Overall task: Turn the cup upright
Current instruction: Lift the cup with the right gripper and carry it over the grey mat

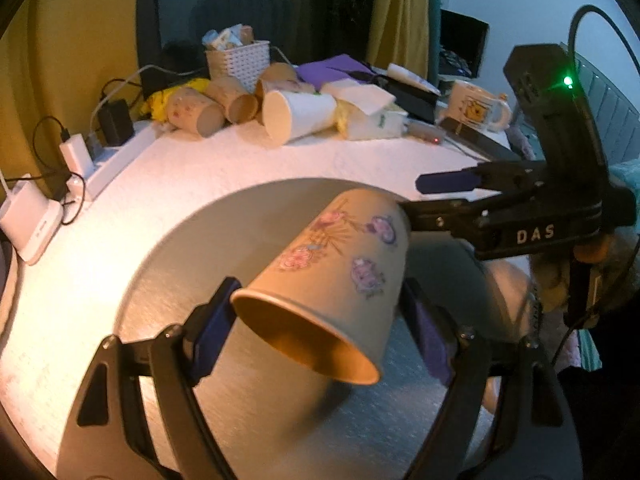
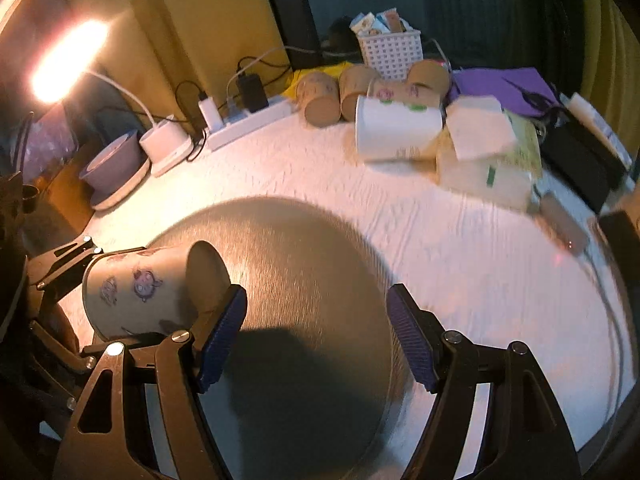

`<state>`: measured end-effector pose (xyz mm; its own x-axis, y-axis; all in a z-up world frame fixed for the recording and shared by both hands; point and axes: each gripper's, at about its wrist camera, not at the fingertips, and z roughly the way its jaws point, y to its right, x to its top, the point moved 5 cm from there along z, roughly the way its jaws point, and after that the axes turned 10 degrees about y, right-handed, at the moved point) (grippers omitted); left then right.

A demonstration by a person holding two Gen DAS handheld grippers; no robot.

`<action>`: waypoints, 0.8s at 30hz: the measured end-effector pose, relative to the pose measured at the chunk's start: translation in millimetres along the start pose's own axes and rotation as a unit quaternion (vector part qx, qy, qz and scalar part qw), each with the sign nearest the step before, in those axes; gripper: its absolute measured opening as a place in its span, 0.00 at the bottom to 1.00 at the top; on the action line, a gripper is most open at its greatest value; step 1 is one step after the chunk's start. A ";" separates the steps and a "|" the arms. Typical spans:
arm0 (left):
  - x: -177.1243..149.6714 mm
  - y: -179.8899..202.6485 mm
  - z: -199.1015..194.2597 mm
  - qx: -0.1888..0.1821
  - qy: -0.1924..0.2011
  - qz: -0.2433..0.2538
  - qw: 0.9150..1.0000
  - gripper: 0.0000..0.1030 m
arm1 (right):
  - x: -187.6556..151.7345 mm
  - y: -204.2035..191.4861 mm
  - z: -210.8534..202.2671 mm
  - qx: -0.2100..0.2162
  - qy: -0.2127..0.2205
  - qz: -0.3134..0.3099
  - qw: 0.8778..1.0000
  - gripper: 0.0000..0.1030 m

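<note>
My left gripper (image 1: 320, 332) pinches the printed paper cup (image 1: 332, 276) above the round grey mat (image 1: 192, 248); its axis is tilted, mouth toward my camera, base away. My right gripper (image 2: 316, 336) is spread, its left finger (image 2: 220, 336) beside the cup's base.

A white textured cloth (image 2: 460, 264) is covering the bench, with a round grey metal tray (image 2: 304, 280) lying on it. Behind the tray, a yellow wall (image 2: 192, 20) is glowing under a lit desk lamp (image 2: 68, 60) shining at its left. A dark chair back (image 1: 240, 8) is standing beyond the bench, and yellow curtains (image 1: 400, 8) are hanging to the chair's right.
</note>
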<state>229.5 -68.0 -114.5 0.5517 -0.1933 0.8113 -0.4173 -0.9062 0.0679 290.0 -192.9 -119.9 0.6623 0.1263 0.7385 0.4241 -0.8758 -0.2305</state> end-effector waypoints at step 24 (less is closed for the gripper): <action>-22.3 18.4 -10.6 0.010 -0.041 -0.015 0.999 0.88 | -30.6 -7.9 -22.8 0.013 -0.015 -0.022 1.000 0.73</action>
<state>201.9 -76.4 -125.1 0.6207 -0.1958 0.7592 -0.3865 -0.9189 0.0790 252.2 -200.5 -126.2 0.6609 0.1785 0.7289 0.4689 -0.8566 -0.2154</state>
